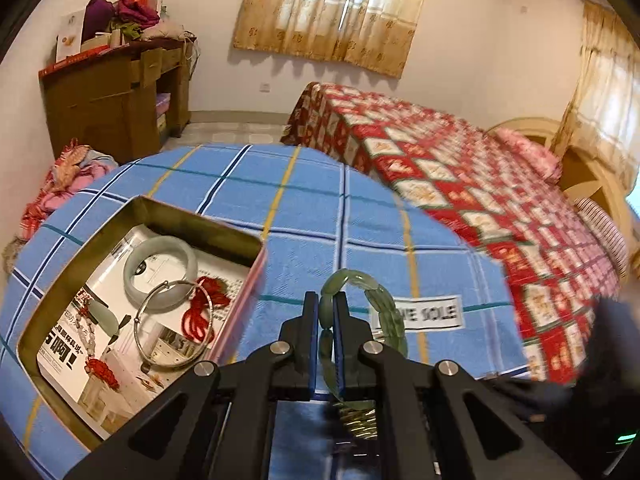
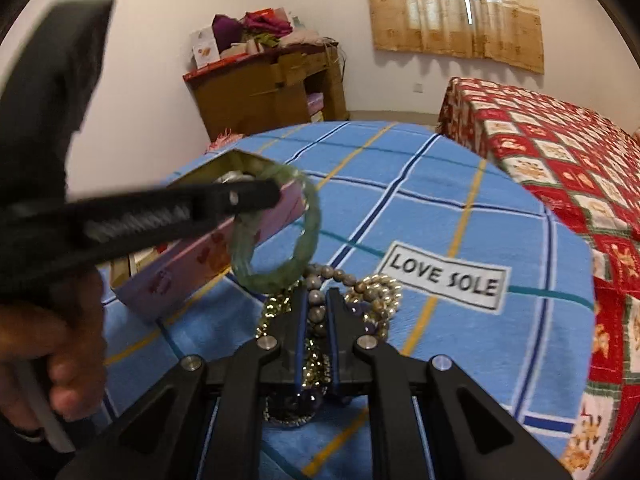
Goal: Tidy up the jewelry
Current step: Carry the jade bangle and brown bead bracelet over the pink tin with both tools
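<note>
My left gripper point(image 1: 325, 306) is shut on a green jade bead bracelet point(image 1: 382, 300), held above the blue plaid cloth just right of the open tin box point(image 1: 236, 234). The bracelet also shows in the right wrist view point(image 2: 308, 236), hanging from the left gripper point(image 2: 276, 194) beside the box point(image 2: 192, 272). In the box lie a pale jade bangle point(image 1: 160, 272), a silver bangle point(image 1: 172, 324) and a red cord point(image 1: 204, 312). My right gripper point(image 2: 317, 300) is shut on a grey bead strand point(image 2: 318, 304) in a pile with gold and purple beads point(image 2: 376, 300).
The blue plaid cloth point(image 2: 440, 208) with a LOVE SOLE label point(image 2: 444, 276) covers the table. A red patchwork bed point(image 1: 500, 184) stands to the right. A wooden desk point(image 1: 112, 96) with clutter is at the back left wall.
</note>
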A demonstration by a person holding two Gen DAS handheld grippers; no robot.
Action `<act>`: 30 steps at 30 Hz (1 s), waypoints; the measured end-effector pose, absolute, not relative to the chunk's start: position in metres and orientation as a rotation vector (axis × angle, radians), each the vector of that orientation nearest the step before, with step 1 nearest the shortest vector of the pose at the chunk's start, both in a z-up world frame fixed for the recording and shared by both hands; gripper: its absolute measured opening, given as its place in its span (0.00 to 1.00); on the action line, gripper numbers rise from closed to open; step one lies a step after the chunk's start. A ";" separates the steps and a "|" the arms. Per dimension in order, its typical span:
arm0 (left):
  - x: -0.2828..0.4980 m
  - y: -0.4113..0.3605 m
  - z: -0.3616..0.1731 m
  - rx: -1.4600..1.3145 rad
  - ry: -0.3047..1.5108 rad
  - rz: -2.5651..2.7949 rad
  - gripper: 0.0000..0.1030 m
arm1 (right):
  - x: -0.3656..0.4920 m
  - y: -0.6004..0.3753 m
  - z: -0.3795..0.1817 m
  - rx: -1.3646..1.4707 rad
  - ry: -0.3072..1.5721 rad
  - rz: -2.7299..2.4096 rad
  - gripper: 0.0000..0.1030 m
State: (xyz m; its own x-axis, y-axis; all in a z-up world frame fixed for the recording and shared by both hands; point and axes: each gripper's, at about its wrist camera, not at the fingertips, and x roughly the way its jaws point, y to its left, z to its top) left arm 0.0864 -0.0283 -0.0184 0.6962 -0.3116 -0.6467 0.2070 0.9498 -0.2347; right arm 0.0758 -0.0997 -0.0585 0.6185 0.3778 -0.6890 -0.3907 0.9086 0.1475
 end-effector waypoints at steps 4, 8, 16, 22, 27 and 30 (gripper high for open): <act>0.078 -0.026 0.004 -0.155 0.700 -0.300 0.05 | 0.077 -0.099 -0.060 -0.031 0.795 0.441 0.12; 0.073 -0.024 0.016 -0.149 0.674 -0.300 0.05 | 0.079 -0.102 -0.060 -0.026 0.795 0.440 0.12; 0.080 -0.020 0.006 -0.149 0.708 -0.277 0.05 | 0.072 -0.115 -0.046 0.000 0.747 0.403 0.11; 0.080 -0.008 0.010 -0.127 0.693 -0.232 0.05 | 0.076 -0.121 -0.033 0.018 0.717 0.402 0.11; 0.079 0.010 0.010 -0.093 0.679 -0.152 0.05 | 0.082 -0.113 -0.021 0.007 0.696 0.426 0.11; 0.079 0.024 0.008 -0.081 0.677 -0.105 0.05 | 0.086 -0.106 -0.012 0.001 0.681 0.445 0.11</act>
